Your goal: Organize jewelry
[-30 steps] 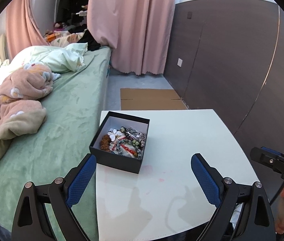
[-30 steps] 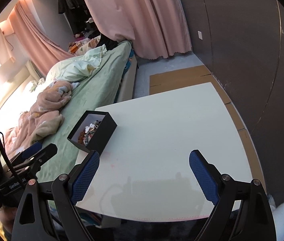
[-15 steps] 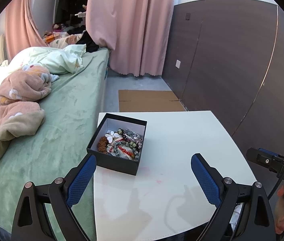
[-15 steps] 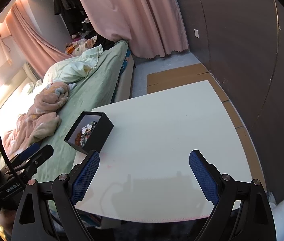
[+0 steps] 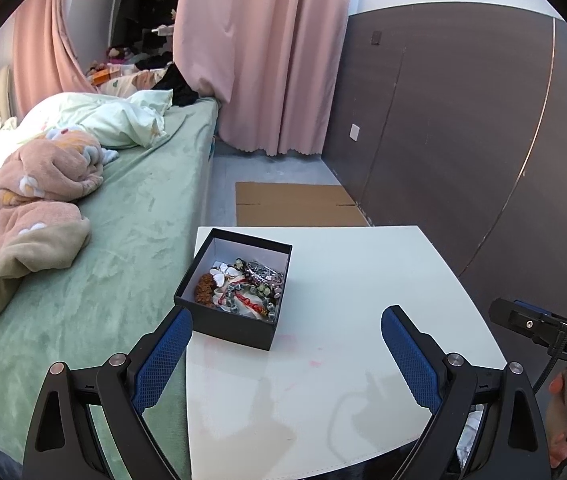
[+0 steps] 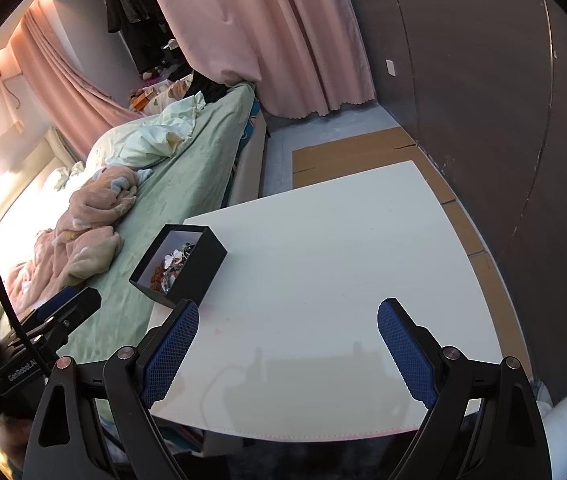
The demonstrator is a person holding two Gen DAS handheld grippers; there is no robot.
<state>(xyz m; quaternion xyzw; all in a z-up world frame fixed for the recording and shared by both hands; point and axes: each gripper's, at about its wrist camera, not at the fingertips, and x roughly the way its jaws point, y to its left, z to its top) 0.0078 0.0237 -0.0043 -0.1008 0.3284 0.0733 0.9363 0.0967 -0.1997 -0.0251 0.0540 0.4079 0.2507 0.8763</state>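
Matte black square box (image 5: 234, 289), white-lined, on a glossy white table (image 5: 363, 280), left edge beside the green bed (image 5: 123, 240).
Tangled jewelry (image 5: 243, 286) inside: beads, white flower piece, red cord, metal chain. Left gripper (image 5: 285, 350) spread wide, empty, box just ahead of its textured blue left pad. Right gripper (image 6: 287, 350) also wide, empty, box forward-left.

Glossy white table (image 5: 363, 280) (matt black cardboard box (image 5: 239, 326)).
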